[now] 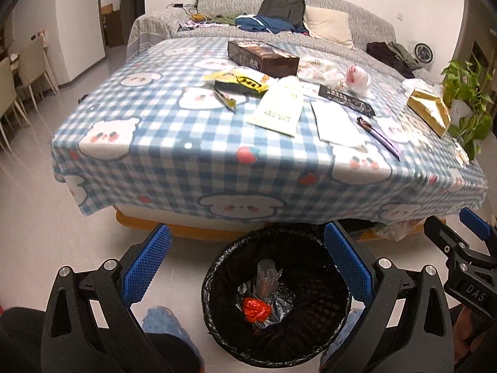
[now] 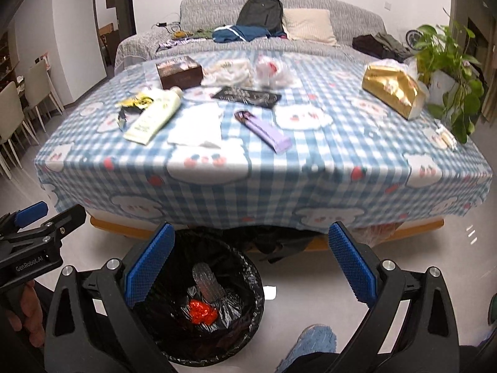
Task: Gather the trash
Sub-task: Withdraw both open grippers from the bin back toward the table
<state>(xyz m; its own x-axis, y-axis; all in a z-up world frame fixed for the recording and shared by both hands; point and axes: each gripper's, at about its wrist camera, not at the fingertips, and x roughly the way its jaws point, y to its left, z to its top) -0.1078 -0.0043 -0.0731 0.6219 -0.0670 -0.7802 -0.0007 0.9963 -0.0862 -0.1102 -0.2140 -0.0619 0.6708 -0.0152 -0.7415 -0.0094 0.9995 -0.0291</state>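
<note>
Both tongs are spread wide with nothing between their blue pads. The left tongs (image 1: 245, 267) sit at the bottom of the left wrist view, directly over the black-lined trash bin (image 1: 217, 283), which already holds a red crumpled wrapper (image 1: 256, 309) and some clear plastic. The right tongs (image 2: 251, 264) hang at the bottom of the right wrist view with the bin at lower left of that frame, so they are off to the bin's side, over bare floor.

Beyond both, higher in the frames, is the table (image 2: 279, 192) under a blue checked cloth, where the remaining trash lies. Nearest the table's front edge in the right wrist view is a purple wrapper (image 2: 264, 130), just above and slightly right of the right tongs' gap; its long axis runs diagonally from upper left to lower right. Beside it to the left are a white paper (image 2: 197, 126) and a pale tube (image 2: 153, 118), whose long axis slants toward upper right.

In the left wrist view the purple wrapper sits in the right half, so the right tongs look the better placed to take it, probably closing across its narrow width.
</note>
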